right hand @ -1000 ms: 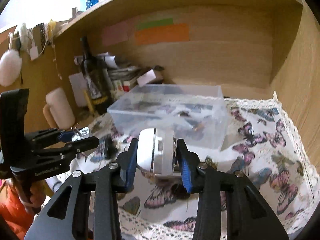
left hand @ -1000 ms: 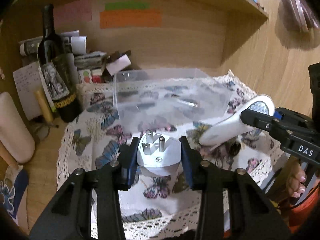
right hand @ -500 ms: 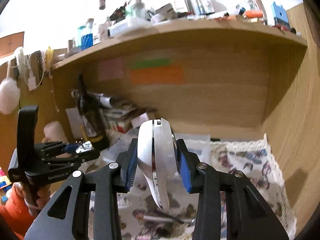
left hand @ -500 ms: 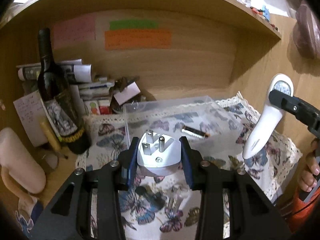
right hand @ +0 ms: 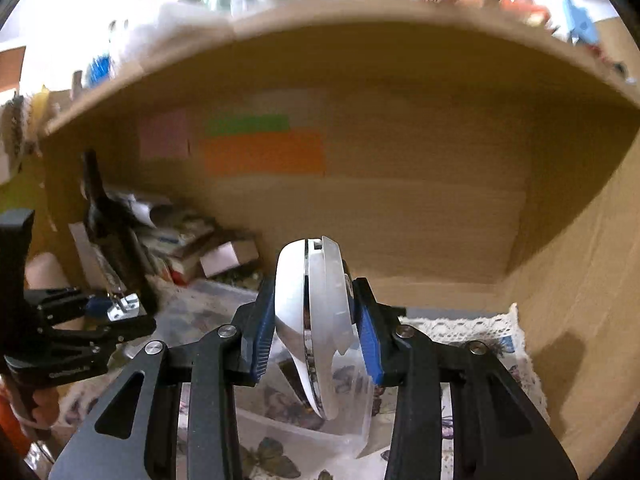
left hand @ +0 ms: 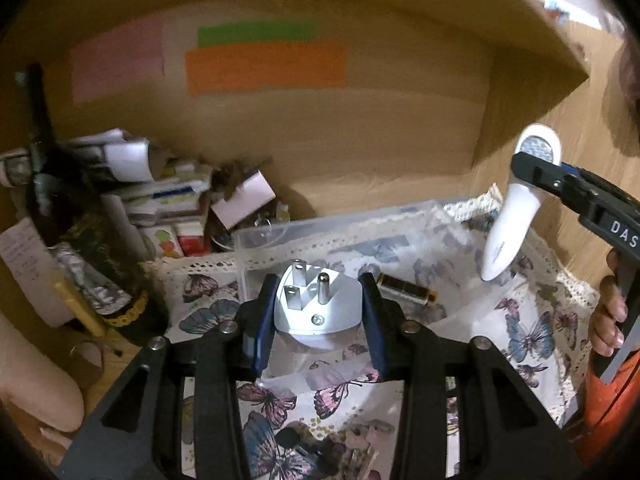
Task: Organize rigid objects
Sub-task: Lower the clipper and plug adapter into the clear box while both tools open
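Only our left view shows the battery [left hand: 405, 289] in the bin [left hand: 340, 222]. Left gripper [left hand: 318, 312] clamps the plug [left hand: 316, 306]; right gripper [right hand: 318, 332] clamps the torch [right hand: 316, 320].

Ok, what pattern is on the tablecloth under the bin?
Butterflies on white, lace edging; the tablecloth shows best in the left wrist view.

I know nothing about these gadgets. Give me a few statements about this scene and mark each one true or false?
1. The left hand-held gripper holds a white plug. True.
2. The plug has two prongs. False: three prongs show.
3. The right hand-held gripper is open and holds nothing. False: it is shut on a white handheld light.
4. A battery lies inside the clear plastic bin. True.
5. The dark bottle lies flat on the butterfly cloth. False: it stands upright beside the cloth.
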Demonstrator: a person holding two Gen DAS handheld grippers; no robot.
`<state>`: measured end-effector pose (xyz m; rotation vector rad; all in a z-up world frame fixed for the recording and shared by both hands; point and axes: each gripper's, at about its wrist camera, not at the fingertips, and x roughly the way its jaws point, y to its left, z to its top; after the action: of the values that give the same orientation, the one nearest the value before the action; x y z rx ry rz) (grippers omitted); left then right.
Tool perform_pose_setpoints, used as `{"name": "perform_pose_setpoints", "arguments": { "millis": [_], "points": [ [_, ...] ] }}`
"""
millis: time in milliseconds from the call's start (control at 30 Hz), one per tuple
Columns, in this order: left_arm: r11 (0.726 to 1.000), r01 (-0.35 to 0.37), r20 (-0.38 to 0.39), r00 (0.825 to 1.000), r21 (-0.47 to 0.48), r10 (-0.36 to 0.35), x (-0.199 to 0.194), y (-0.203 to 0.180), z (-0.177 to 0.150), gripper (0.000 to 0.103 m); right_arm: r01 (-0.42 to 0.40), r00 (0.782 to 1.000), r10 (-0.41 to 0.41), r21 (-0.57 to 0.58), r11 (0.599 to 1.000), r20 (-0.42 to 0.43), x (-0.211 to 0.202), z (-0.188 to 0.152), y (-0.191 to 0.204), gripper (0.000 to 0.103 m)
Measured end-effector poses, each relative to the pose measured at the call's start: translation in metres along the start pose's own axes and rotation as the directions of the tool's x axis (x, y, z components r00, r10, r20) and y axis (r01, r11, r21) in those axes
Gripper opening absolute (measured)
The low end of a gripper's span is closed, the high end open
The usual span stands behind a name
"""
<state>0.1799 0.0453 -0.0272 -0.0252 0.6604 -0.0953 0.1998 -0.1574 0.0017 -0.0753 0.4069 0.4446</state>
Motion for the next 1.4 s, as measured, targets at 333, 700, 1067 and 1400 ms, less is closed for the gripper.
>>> {"name": "perform_pose_setpoints", "arguments": {
  "millis": [333,700,1067,1400],
  "points": [
    [1.0,0.025,-0.124,0.992,0.004,-0.024,0.059,0.001,-0.007,0.039,-0.011,0.986,-0.006,-0.103,0.995,-0.166,0.056,-0.024,0.012,0.035],
    [0.999,0.029,-0.139,0.99,-0.021,-0.032,0.065,0.001,-0.004,0.049,-0.112,0.955,0.081,-0.092,0.989,-0.285,0.091,-0.03,0.03,0.038],
    [1.0,-0.022,0.0,1.0,-0.013,0.022,0.007,0.01,0.002,0.073,-0.134,0.955,0.128,-0.006,0.991,-0.267,0.068,-0.021,0.028,0.047],
    [0.996,-0.081,0.061,0.995,-0.029,0.082,-0.043,0.024,-0.018,0.098,-0.079,0.993,0.077,-0.015,0.997,-0.088,-0.018,-0.019,0.027,0.078]
  ]
}}
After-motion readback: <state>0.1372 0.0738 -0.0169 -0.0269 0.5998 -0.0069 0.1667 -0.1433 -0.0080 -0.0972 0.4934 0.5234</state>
